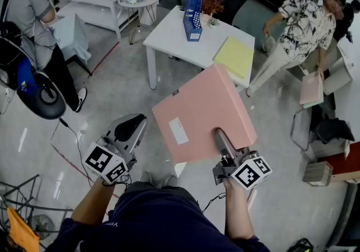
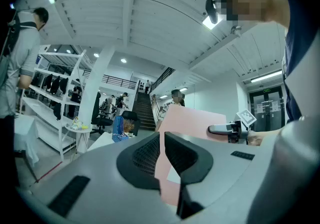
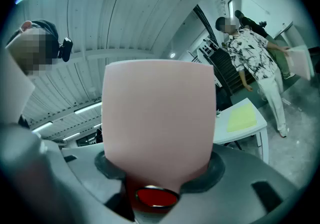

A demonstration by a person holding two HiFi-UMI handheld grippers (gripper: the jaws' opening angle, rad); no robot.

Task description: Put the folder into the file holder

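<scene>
1. Right gripper (image 1: 223,145) pinches the near edge of the pink folder (image 1: 201,111). The folder is held level in the air, well short of the white worktop (image 1: 169,34).
2. Left gripper (image 1: 130,127): jaws drawn together, nothing between them, idle at near left.
3. Target is the blue file holder (image 1: 192,16) at the worktop's far edge. I'd tip the folder on edge before reaching it and line it up with the slot. I'd also pass left of the yellow folder (image 1: 233,57).
4. Head view shows the whole route.
5. Right gripper view is mostly filled by the folder, and I can't see the holder there.
6. Left gripper view shows the folder side-on with the holder beyond it.
</scene>
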